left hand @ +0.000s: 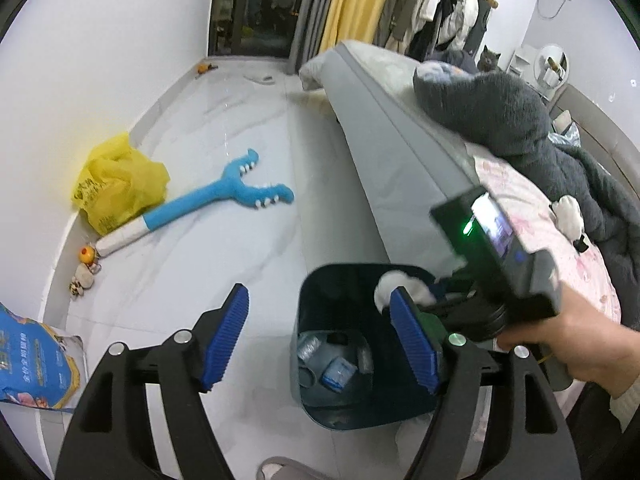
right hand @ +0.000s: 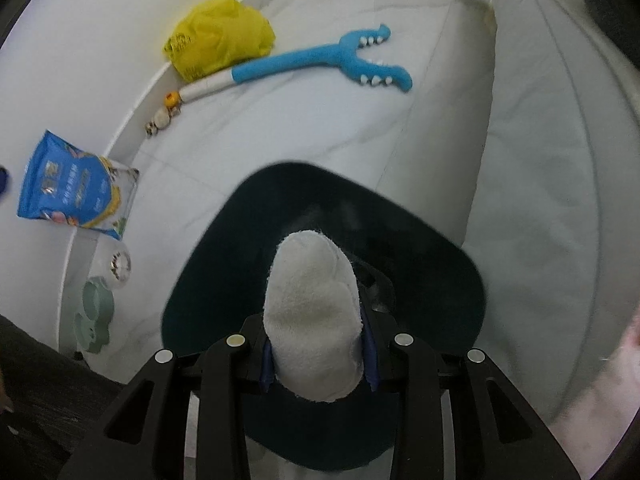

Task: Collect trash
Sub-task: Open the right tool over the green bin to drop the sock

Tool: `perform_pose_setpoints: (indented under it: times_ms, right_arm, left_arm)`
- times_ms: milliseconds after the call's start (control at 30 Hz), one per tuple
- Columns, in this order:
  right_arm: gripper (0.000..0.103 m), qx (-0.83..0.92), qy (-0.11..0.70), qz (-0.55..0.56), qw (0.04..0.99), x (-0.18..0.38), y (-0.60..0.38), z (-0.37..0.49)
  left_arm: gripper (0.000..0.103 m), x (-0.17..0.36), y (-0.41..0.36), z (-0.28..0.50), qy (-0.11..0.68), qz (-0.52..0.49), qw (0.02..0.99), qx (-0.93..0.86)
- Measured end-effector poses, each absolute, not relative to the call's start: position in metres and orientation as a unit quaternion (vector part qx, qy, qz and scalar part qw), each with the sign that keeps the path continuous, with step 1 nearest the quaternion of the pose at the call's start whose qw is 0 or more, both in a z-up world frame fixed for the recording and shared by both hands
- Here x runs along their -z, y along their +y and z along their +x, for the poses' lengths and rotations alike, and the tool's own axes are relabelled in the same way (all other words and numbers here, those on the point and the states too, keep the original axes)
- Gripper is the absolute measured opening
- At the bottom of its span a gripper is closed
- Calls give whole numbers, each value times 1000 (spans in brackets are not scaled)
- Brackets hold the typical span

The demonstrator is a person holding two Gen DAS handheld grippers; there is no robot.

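Note:
A dark blue trash bin [left hand: 310, 300] stands on the white floor beside the bed, with a crushed plastic bottle and a blue packet [left hand: 338, 372] lying in it. My left gripper [left hand: 320, 294] hangs above the bin's near rim, open, with nothing between its blue pads. In the right wrist view my right gripper [right hand: 318, 336] points steeply down over the bin [right hand: 224, 240], shut on a white fluffy wad [right hand: 314, 312]. The same wad [left hand: 390, 282] shows in the left wrist view above the bin's far rim, with the person's hand [left hand: 580, 348] holding the right gripper's handle.
A yellow plastic bag [left hand: 120, 184], a blue plush toy [left hand: 224, 196] and small toys [left hand: 86, 264] lie along the wall. A blue pet-food bag [left hand: 32, 360] leans at the left. The bed [left hand: 392, 152], with dark blankets and a cat [left hand: 490, 58], fills the right.

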State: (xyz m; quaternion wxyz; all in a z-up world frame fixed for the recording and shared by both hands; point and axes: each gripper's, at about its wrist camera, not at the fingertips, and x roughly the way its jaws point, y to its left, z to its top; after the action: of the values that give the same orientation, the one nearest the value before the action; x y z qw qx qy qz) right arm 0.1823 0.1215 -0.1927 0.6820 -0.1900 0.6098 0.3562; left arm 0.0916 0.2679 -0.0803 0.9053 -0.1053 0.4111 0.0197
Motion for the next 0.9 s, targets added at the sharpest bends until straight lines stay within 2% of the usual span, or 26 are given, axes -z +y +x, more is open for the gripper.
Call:
perform_pose_setpoints:
  times_ms: [33,167,300,533,600,900]
  right_arm:
    - [35,-354,615,-195,677,198,122,182]
    - [48,-343,624,-214,668,208,124,180]
    - [66,-333,628,-220,668,209,123,179]
    - [72,-337,620,-220,673,197,124,175]
    - [76,-342,614,-213,679,187,123,175]
    - [82,-368,563,-171,720,125,111,176]
  left_arm:
    - [76,77,269,90,406,-105,908,-21]
    - [76,65,272,86,385,-107,917,-19]
    - [77,56,275,83,368,-102,924,-21]
    - [78,39,269,79,332,-93,938,-20]
    - [78,33,267,77,320,-91,943,-20]
    - [82,13,252,78,289,-85,954,-9]
